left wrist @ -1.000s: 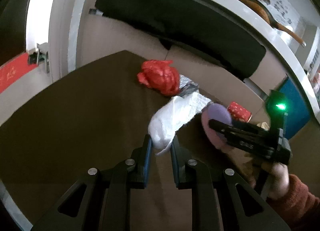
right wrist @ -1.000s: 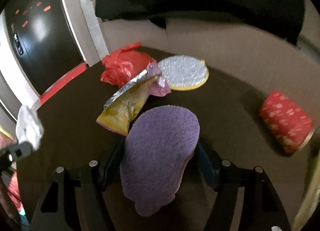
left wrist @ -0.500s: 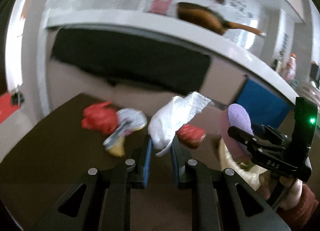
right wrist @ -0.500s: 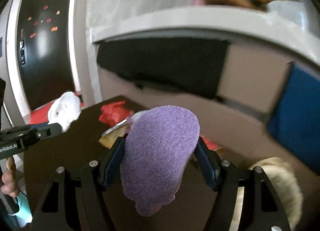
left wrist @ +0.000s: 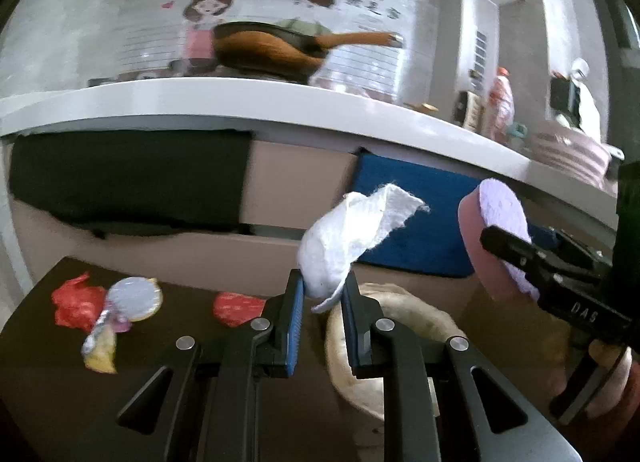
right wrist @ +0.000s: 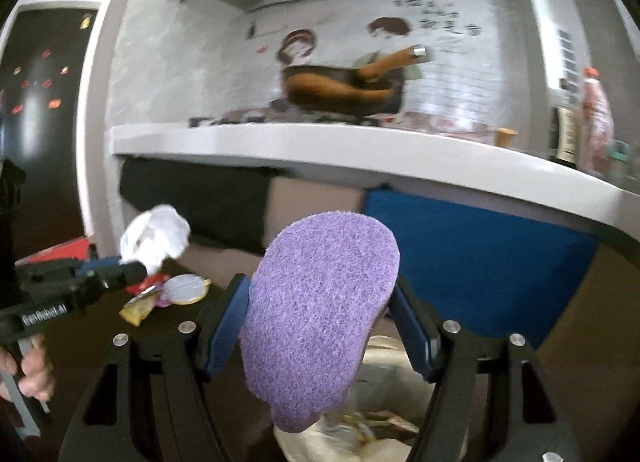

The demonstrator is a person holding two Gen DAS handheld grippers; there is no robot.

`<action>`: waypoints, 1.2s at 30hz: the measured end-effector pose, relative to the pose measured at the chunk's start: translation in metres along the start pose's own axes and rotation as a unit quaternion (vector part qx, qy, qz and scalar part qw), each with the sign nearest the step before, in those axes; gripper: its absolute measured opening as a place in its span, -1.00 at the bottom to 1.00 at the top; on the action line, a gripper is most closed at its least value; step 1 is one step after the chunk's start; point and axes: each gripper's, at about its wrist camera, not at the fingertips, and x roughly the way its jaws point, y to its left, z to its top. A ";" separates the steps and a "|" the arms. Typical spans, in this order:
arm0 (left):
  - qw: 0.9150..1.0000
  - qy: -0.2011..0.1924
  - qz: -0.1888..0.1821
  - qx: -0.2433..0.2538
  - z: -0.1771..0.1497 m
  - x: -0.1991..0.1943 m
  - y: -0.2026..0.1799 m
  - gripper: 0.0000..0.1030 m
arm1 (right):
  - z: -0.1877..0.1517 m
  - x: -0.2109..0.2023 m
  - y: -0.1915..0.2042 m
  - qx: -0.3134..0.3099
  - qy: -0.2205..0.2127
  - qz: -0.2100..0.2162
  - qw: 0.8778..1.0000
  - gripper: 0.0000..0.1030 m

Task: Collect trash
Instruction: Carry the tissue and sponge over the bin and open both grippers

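Since a second ago, the white tissue (left wrist: 344, 242), clamped in the left gripper (left wrist: 319, 302), and the purple sponge (right wrist: 320, 302), clamped in the right gripper (right wrist: 320, 326), have been lifted off the dark table (left wrist: 48, 382) toward the cream bin (left wrist: 424, 322), so dropping seems next.

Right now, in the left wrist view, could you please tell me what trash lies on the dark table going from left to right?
Red crumpled wrapper → yellow snack packet → round silver scouring pad → red printed packet.
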 end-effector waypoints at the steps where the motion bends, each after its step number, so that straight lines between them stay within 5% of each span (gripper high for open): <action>1: 1.000 -0.002 -0.001 0.006 0.001 0.005 -0.009 -0.63 | -0.002 -0.005 -0.010 0.006 -0.003 -0.008 1.000 0.29; 14: 0.998 0.031 -0.022 0.041 -0.023 0.055 -0.062 -0.63 | -0.042 -0.005 -0.066 0.053 0.013 -0.039 0.998 0.29; 36: 0.992 0.114 -0.049 0.016 -0.049 0.140 -0.057 -0.63 | -0.095 0.057 -0.093 0.105 0.088 -0.026 0.990 0.30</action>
